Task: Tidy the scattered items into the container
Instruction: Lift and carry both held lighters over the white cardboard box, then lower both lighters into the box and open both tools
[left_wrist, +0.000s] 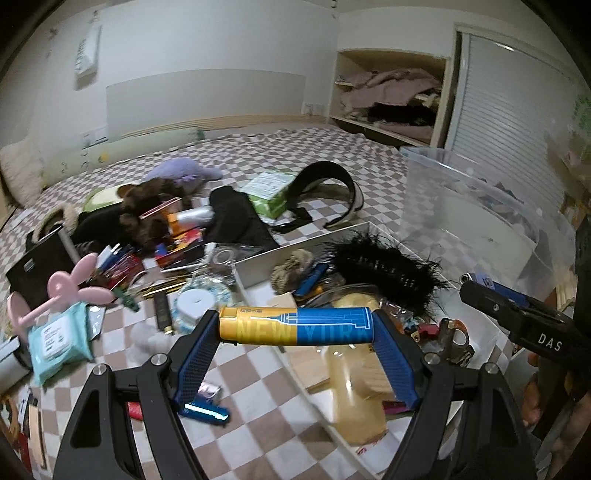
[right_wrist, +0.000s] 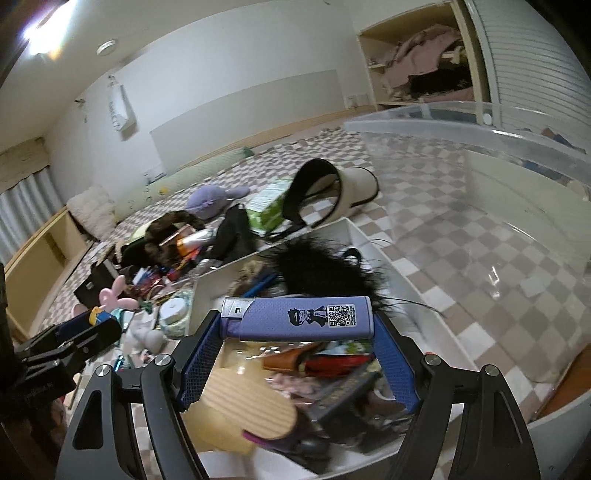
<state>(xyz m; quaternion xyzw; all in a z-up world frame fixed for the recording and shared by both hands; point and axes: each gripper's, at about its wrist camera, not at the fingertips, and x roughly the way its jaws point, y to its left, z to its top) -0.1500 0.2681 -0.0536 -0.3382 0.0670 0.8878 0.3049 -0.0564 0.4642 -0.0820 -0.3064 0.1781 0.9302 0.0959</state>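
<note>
My left gripper (left_wrist: 297, 326) is shut on a yellow-and-blue lighter (left_wrist: 295, 326) printed NEW YORK, held lengthwise between its blue pads above the near edge of the white tray (left_wrist: 258, 258). My right gripper (right_wrist: 297, 319) is shut on a purple lighter (right_wrist: 295, 319) with a QR sticker, held over the same white tray (right_wrist: 436, 302). The tray holds a black feathery piece (left_wrist: 384, 269), a yellowish bottle (left_wrist: 351, 391) and a wooden lid (right_wrist: 243, 406). Each gripper shows at the edge of the other's view: the right gripper (left_wrist: 491, 291) and the left gripper (right_wrist: 99, 319).
A clear plastic bin (left_wrist: 461, 206) stands right of the tray on the checkered bedspread (left_wrist: 251, 406). Scattered items lie left: wet wipes (left_wrist: 61, 339), a pink clip (left_wrist: 70, 291), a small blue lighter (left_wrist: 205, 410), tissue pack (left_wrist: 271, 190), black visor (left_wrist: 332, 184), plush toys (left_wrist: 184, 171).
</note>
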